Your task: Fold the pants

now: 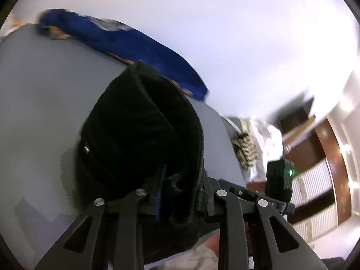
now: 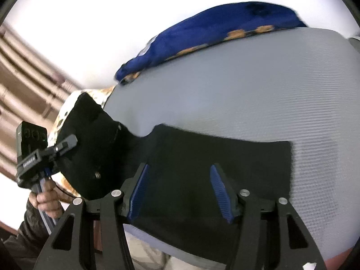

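Pinching the pants (image 1: 139,139) waist, your left gripper (image 1: 177,200) lifts toward ten o'clock; your right gripper (image 2: 180,191) hovers spread above the leg.

Matt black cloth pants (image 2: 216,168); ribbed grey mat (image 2: 247,85); plush blue blanket (image 2: 202,31); ridged blue claw pads (image 2: 219,191)

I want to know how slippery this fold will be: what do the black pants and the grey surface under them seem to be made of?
Black pants: apparently soft, matte woven or knit fabric; it drapes limply, shows no sheen and carries a small metal stud.
Grey surface: seemingly a textile or mat with a fine ribbed, matte texture, so probably fairly grippy.
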